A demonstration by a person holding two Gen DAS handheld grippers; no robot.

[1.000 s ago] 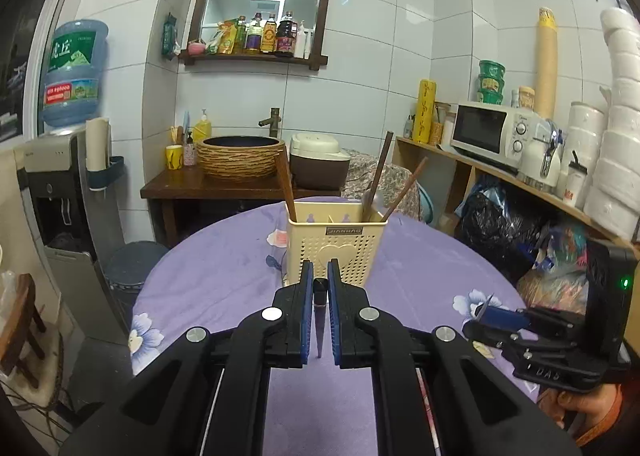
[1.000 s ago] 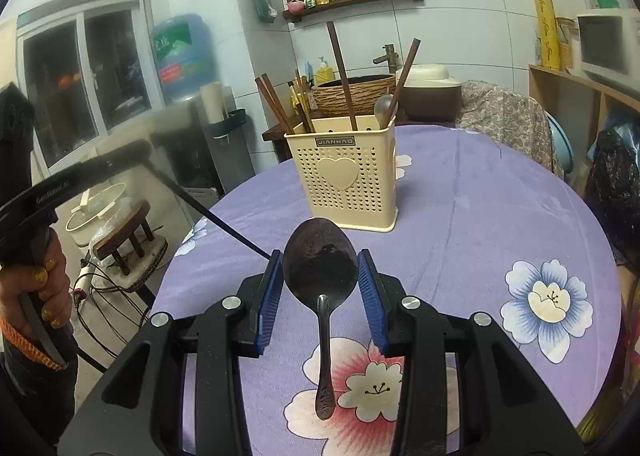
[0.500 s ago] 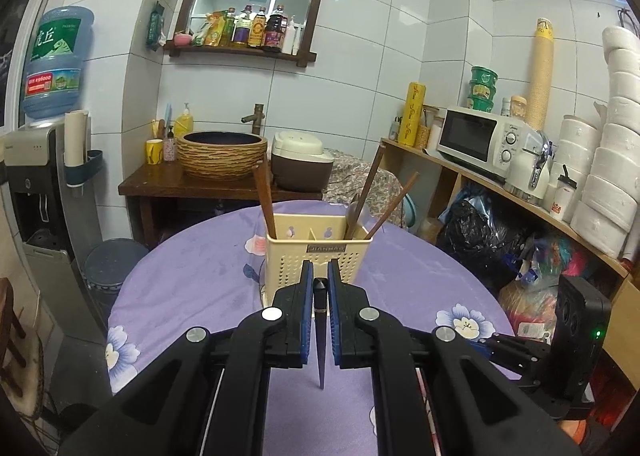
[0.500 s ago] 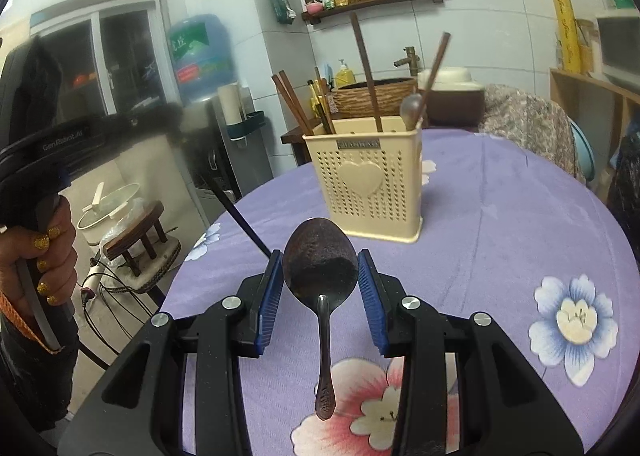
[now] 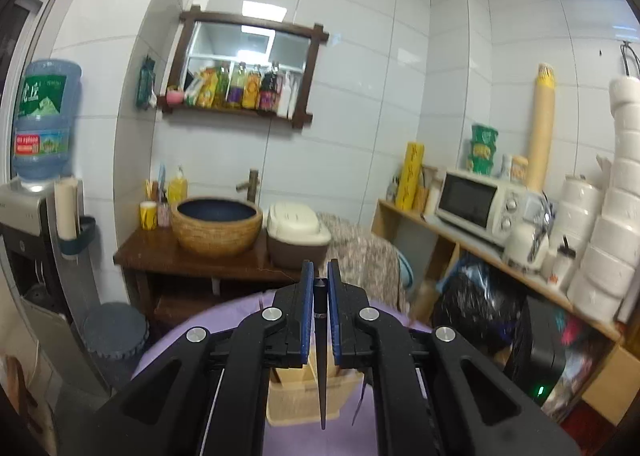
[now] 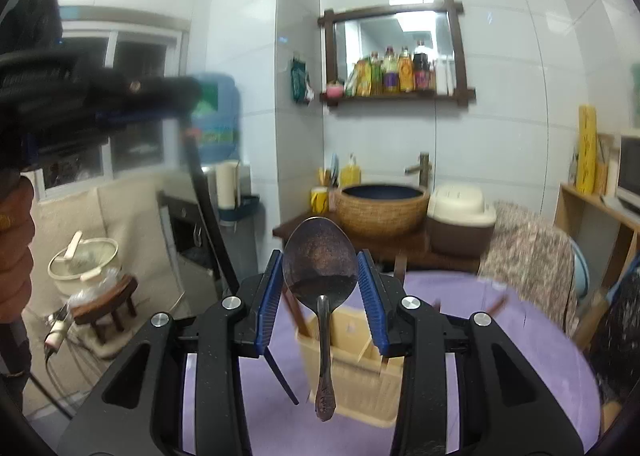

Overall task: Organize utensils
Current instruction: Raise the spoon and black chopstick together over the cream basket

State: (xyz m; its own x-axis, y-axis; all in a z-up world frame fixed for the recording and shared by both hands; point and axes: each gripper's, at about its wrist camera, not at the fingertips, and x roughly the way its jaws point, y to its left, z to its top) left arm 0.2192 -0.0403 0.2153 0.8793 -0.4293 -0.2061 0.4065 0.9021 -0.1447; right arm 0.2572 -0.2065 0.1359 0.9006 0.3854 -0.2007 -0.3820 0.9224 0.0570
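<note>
With our left hand-held gripper (image 5: 318, 288) clenched on a chopstick (image 5: 321, 368) and the right (image 6: 320, 276) grasping the spoon (image 6: 320, 268) above the holder (image 6: 352, 372), we judged each should descend vertically, handle first.

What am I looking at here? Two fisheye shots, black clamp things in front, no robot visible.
There is no robot arm. A person holds a hand-operated claw in each hand, and each claw carries a fisheye camera looking forward along its two fingers, so each picture is one claw's own view.

The left-hand view shows the left claw shut on a thin dark chopstick, whose point hangs down. The right-hand view shows the right claw gripping a metal spoon by its bowl, handle hanging down. The blurred black shape at that picture's upper left is the other claw.

Below both sits a cream perforated utensil holder with chopsticks already in it, on a round table with a purple cloth. Behind are a basin, a microwave and shelves.
</note>
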